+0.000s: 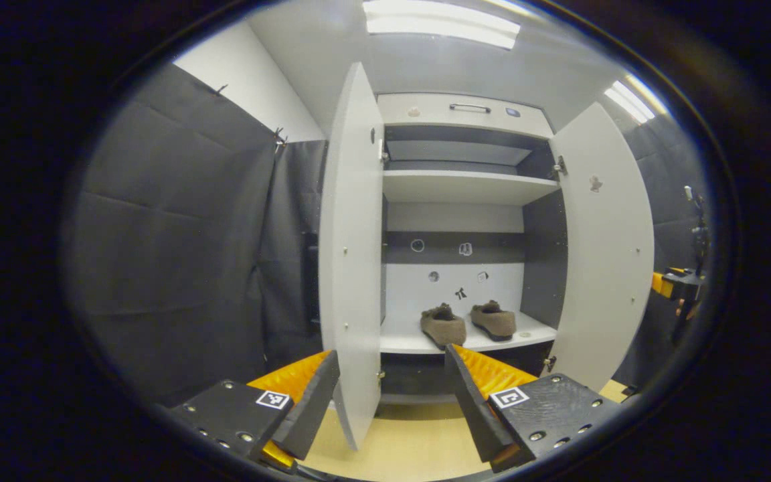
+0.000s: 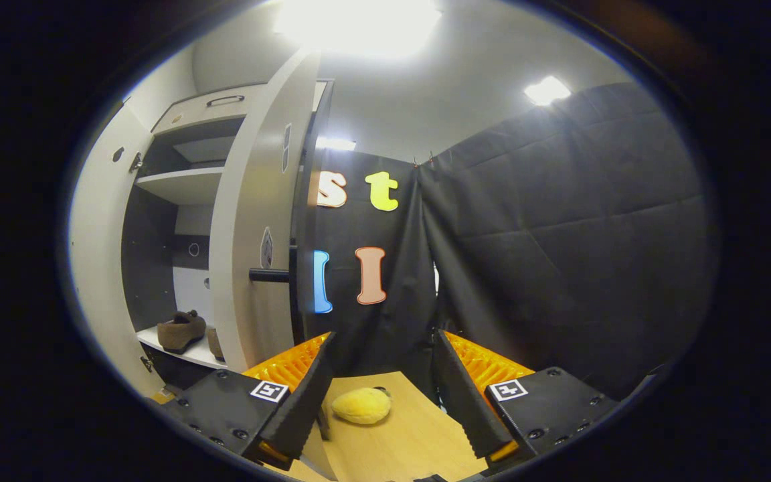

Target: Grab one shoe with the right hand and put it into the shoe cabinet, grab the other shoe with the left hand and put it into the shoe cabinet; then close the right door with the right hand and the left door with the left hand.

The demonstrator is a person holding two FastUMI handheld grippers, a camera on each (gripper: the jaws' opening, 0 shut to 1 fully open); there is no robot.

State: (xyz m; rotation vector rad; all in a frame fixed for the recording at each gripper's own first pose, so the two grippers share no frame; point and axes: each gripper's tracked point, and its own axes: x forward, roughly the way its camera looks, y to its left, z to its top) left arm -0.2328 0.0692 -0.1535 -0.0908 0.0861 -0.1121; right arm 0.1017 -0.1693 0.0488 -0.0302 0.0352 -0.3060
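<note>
Brown and fuzzy, both shoes sat side by side on the lower shelf (image 1: 402,338) of the shoe cabinet (image 1: 464,109), the left shoe (image 1: 444,325) just beside the right shoe (image 1: 494,318), toes toward the camera in the left gripper view. The left tool (image 1: 392,395) stood wide open with nothing between its fingers, and the near edge of the left door (image 1: 352,254) ran down through that gap; whether a finger touched the door, I could not tell. The right door (image 1: 605,248) swung out wide as well, both leaves open. Far at the right edge of that view, the other tool's orange-and-black body hung beyond the right door. Over in the right gripper view, the right tool (image 2: 382,391) also gaped open and empty, out past the right door's outer face, near its dark handle (image 2: 269,274). Below it lay a pale wooden surface (image 2: 412,442) with a yellow, rounded soft thing (image 2: 361,406) resting on it, between the fingers as seen but not held. One shoe showed through the opening there, on the same lower shelf.
</note>
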